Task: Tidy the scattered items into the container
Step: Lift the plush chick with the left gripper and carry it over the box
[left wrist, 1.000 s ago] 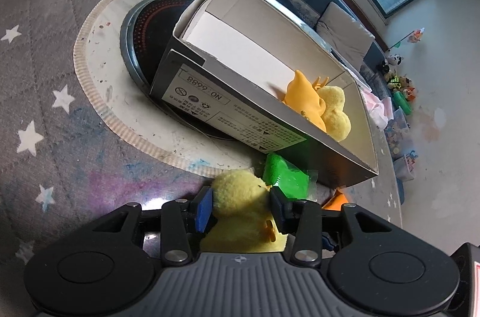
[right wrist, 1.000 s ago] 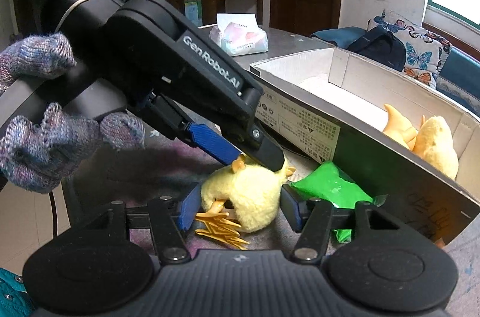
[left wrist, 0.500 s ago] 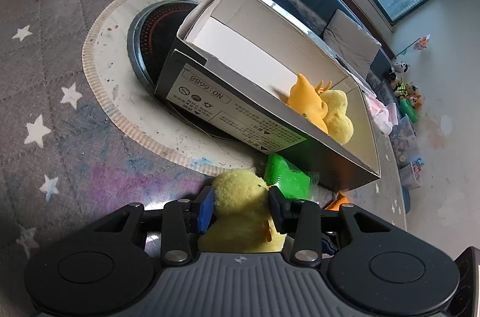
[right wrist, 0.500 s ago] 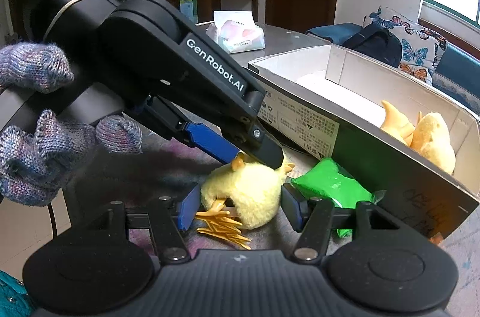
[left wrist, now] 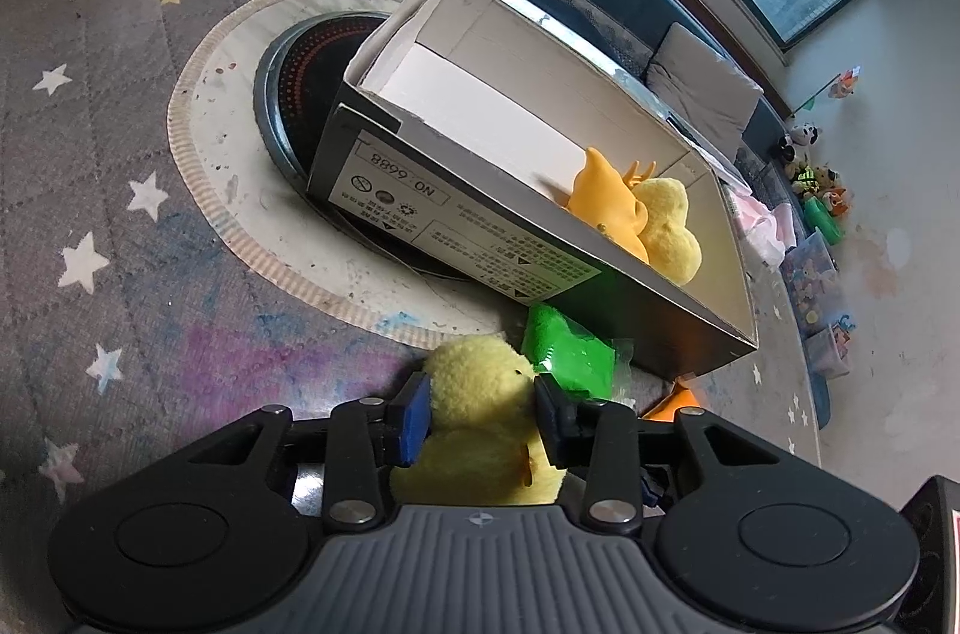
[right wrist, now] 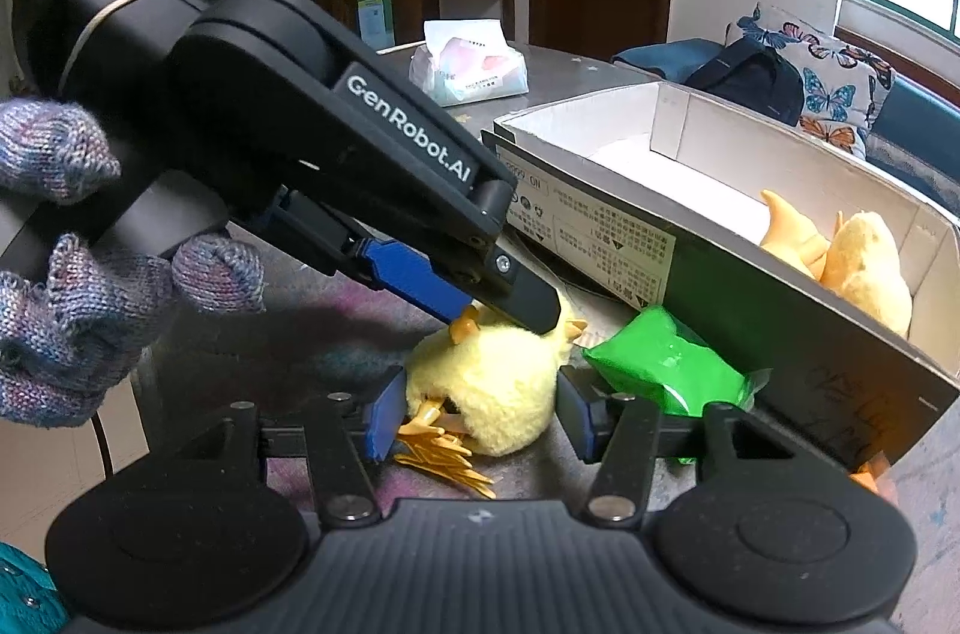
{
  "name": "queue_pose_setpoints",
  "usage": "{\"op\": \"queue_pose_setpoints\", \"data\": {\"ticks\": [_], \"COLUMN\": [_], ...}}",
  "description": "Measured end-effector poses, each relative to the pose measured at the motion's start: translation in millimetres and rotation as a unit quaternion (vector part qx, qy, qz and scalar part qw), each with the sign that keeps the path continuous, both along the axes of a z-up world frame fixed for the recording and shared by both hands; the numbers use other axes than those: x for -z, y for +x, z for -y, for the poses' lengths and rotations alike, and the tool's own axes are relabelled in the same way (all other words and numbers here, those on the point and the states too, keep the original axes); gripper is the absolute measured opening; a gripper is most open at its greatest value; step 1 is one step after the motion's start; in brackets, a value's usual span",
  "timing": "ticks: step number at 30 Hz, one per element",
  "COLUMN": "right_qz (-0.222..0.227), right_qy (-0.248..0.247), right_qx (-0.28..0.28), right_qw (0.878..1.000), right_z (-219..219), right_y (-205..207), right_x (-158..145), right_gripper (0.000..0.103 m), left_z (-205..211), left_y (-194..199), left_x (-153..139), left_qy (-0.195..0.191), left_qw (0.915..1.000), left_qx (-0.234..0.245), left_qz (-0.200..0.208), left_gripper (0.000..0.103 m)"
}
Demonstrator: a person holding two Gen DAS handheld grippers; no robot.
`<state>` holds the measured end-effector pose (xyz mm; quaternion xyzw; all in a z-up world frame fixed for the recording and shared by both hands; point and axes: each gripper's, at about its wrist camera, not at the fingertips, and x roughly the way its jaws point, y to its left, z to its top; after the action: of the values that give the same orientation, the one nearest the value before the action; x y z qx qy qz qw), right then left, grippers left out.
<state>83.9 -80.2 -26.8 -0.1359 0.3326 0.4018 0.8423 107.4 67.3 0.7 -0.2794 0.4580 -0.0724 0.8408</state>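
Fluffy yellow plush chick, orange feet, lies on worktop near open cardboard box; left hand-held gripper pinches it, right hand-held gripper spread around it.

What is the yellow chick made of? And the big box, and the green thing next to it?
The chick looks like soft fuzzy plush, from its fluffy nap; its orange feet seem plastic. The box looks like cardboard: thin folded walls, white inside, with a printed label. The green thing seems wrapped in shiny clear plastic film, crinkled at the edges; what's inside is hard to tell.
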Motion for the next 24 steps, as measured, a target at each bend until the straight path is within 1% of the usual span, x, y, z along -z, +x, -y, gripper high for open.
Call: {"op": "queue_pose_setpoints", "data": {"ticks": [5, 9, 13, 20, 24], "right_qz": [0.005, 0.024, 0.053, 0.093, 0.110], "right_qy": [0.004, 0.013, 0.023, 0.027, 0.027], "right_qx": [-0.007, -0.006, -0.003, 0.005, 0.013], "right_qw": [1.000, 1.000, 0.998, 0.995, 0.993], "right_z": [5, 10, 15, 20, 19], "right_y": [-4, -6, -5, 12, 31], "right_x": [-3, -16, -34, -63, -76], "right_gripper": [0.054, 0.053, 0.054, 0.053, 0.054], "left_z": [2, 3, 7, 14, 17], "left_y": [-4, -5, 1, 29, 53], "left_x": [-7, -23, -45, -75, -86], "left_qy": [0.000, -0.002, 0.001, 0.001, 0.006], "left_qw": [1.0000, 0.9996, 0.9983, 0.9958, 0.9943], "left_qx": [0.002, 0.005, 0.012, 0.022, 0.028], "left_qz": [0.007, 0.028, 0.057, 0.089, 0.102], "left_gripper": [0.040, 0.040, 0.040, 0.040, 0.040]}}
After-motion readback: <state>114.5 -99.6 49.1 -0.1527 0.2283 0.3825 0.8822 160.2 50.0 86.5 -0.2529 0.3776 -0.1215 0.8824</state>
